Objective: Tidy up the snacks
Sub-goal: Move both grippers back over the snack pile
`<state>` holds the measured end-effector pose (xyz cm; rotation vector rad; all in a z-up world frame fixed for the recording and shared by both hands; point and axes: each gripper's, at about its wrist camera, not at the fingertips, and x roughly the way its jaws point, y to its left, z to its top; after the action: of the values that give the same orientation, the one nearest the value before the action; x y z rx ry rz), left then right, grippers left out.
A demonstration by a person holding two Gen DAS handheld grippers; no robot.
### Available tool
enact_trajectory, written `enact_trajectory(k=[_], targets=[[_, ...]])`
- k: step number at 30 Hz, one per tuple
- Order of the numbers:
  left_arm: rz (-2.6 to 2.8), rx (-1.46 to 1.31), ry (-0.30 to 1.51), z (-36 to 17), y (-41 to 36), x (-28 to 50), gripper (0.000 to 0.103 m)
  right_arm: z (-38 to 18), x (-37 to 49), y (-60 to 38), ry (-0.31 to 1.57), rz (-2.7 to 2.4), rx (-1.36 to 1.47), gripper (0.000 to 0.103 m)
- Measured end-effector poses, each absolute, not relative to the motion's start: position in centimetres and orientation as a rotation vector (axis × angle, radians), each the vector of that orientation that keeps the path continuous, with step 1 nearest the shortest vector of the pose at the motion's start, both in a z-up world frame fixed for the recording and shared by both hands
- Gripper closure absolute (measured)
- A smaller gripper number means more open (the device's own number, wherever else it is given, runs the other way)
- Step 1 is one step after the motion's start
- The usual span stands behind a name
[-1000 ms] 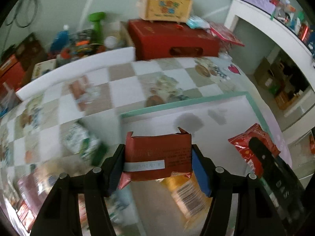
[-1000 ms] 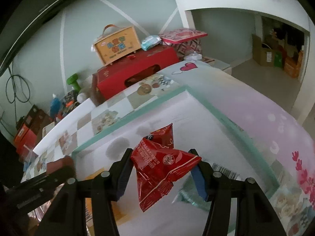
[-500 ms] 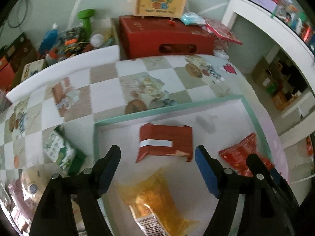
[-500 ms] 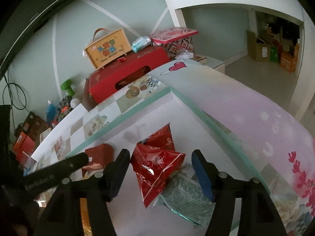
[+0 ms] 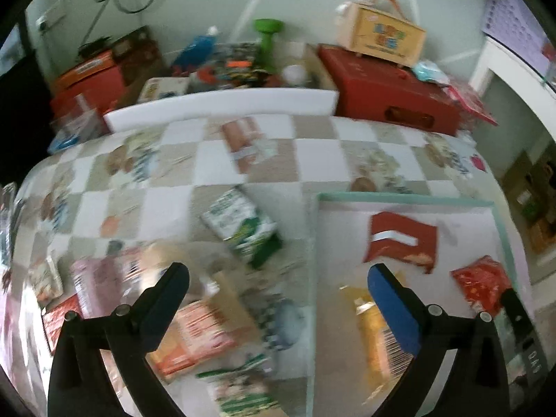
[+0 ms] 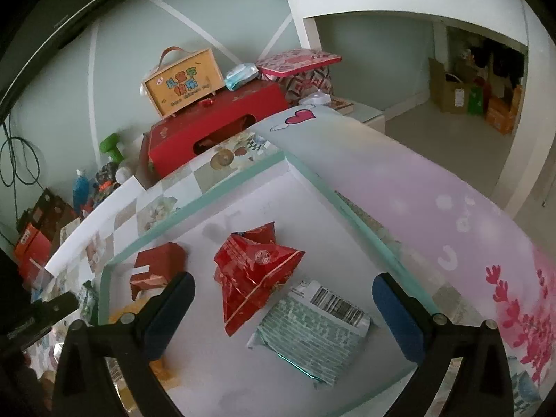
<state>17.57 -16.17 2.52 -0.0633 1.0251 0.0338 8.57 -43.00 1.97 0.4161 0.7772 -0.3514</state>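
A white tray with a teal rim lies on the checked cloth. In it rest a dark red packet with a white stripe, a bright red packet, a yellow packet and a teal-grey packet. My right gripper hangs above the bright red packet, jaws opening wide, pads off it. My left gripper is over the tray's left rim, jaws opening, nothing between them. A green packet and an orange packet lie among loose snacks left of the tray.
A red box with a wooden carry case on top stands behind the table. A white board and a green dumbbell line the back. The table's right side drops to the floor.
Both grippers opened; the striped packet and the bright red packet now lie loose in the tray. The left gripper swung left, bringing the loose snacks into view.
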Motion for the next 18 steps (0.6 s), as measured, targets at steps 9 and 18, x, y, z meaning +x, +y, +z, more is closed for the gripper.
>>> enact_trajectory(k=[9,18], targets=[[0.068,-0.094,1.017,2.2,-13.7,15.4,0.001,2.3,8.1,-42.7,0.735,-0.344,0.4,0.0],[0.07,-0.124,0.975,3.1,-11.9,14.2,0.001,2.6,8.3,-42.3,0.725,-0.352,0.412,0.0]])
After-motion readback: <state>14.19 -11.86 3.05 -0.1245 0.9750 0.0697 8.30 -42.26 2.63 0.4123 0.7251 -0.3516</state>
